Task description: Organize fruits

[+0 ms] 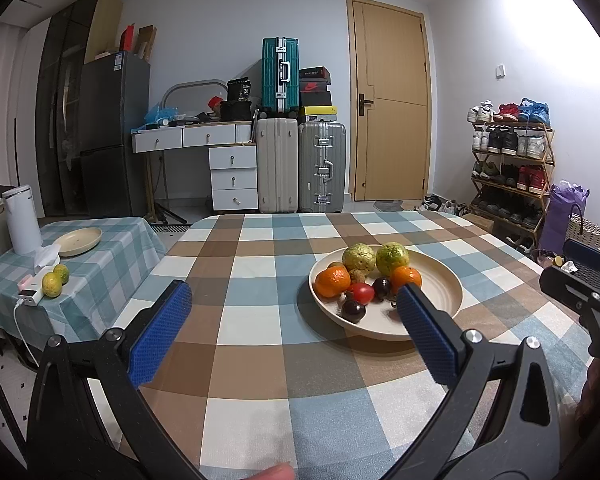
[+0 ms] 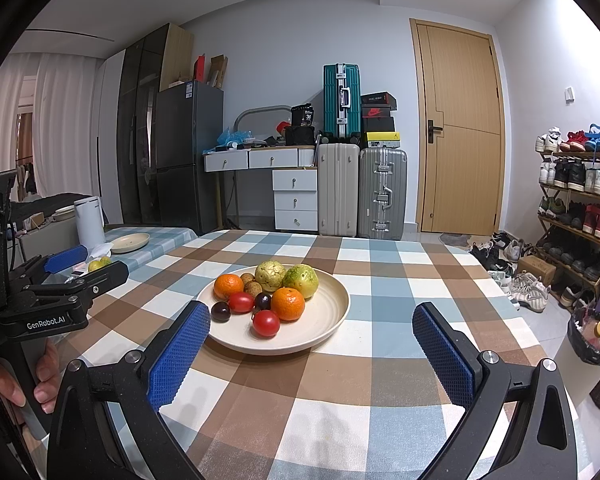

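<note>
A cream plate (image 1: 444, 292) (image 2: 332, 300) on the checked table holds mixed fruit: two oranges (image 1: 332, 282) (image 2: 288, 303), two green guavas (image 1: 392, 258) (image 2: 301, 280), red tomatoes (image 2: 266, 323) (image 1: 362, 293), dark plums (image 1: 353, 311) (image 2: 221, 311) and brown longans (image 2: 252, 285). My left gripper (image 1: 294, 298) is open and empty, above the table just left of the plate. My right gripper (image 2: 312, 320) is open and empty, in front of the plate. The left gripper also shows at the left of the right wrist view (image 2: 80, 268).
A side table to the left carries an empty cream plate (image 1: 80, 241) (image 2: 130, 243), two green-yellow citrus fruits (image 1: 52, 284), a white kettle (image 1: 22, 220), tissue and a power bank (image 1: 30, 294). Suitcases, a desk, a fridge, a door and a shoe rack stand behind.
</note>
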